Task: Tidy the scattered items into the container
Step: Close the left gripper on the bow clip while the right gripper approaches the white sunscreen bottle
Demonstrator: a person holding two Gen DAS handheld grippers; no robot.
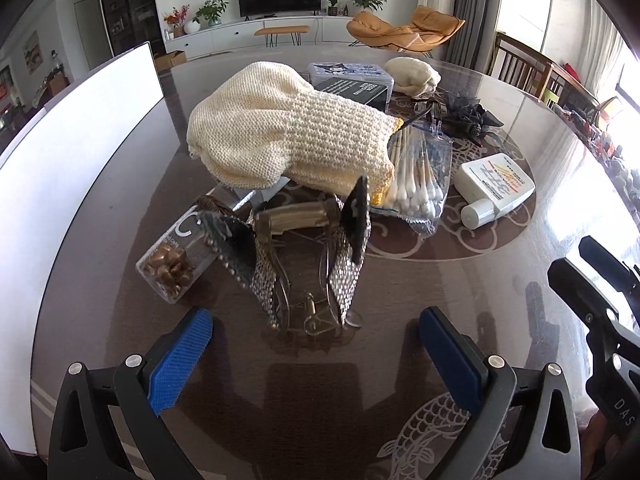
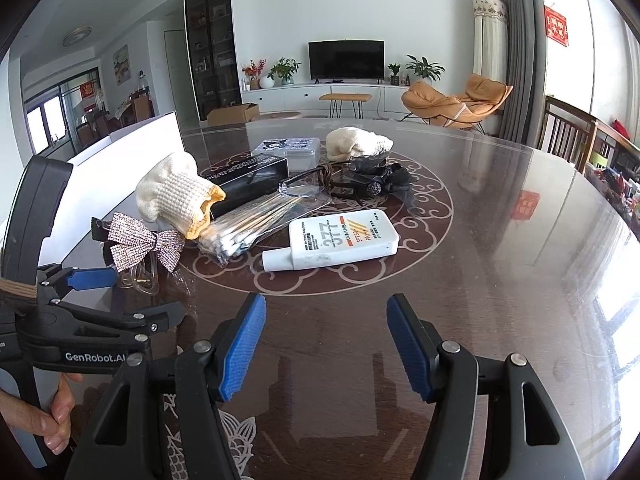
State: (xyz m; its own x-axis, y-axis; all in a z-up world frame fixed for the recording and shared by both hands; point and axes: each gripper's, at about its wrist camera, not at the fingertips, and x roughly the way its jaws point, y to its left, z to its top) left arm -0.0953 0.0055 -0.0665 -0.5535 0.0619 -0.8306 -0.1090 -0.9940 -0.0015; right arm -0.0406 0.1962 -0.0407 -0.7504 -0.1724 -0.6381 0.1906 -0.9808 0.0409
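Both tongs, left tongs [image 1: 316, 344] and right tongs [image 2: 326, 344], spread wide, gripping nothing, low over a glossy dark bench [image 2: 500, 260]. Just ahead: sparkly bow [image 1: 304, 256], swabs [image 2: 256, 220], sunscreen [image 2: 340, 240]. White container [image 1: 80, 168] off left. Way back: TV [image 2: 346, 58], orange chair [image 2: 456, 102].

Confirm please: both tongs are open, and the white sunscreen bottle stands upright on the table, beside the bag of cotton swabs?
Not quite. The sunscreen bottle lies flat on its side on the table, cap toward the camera, as the right wrist view shows. The rest holds: it is beside the bag of cotton swabs, and the left tongs and right tongs are open.
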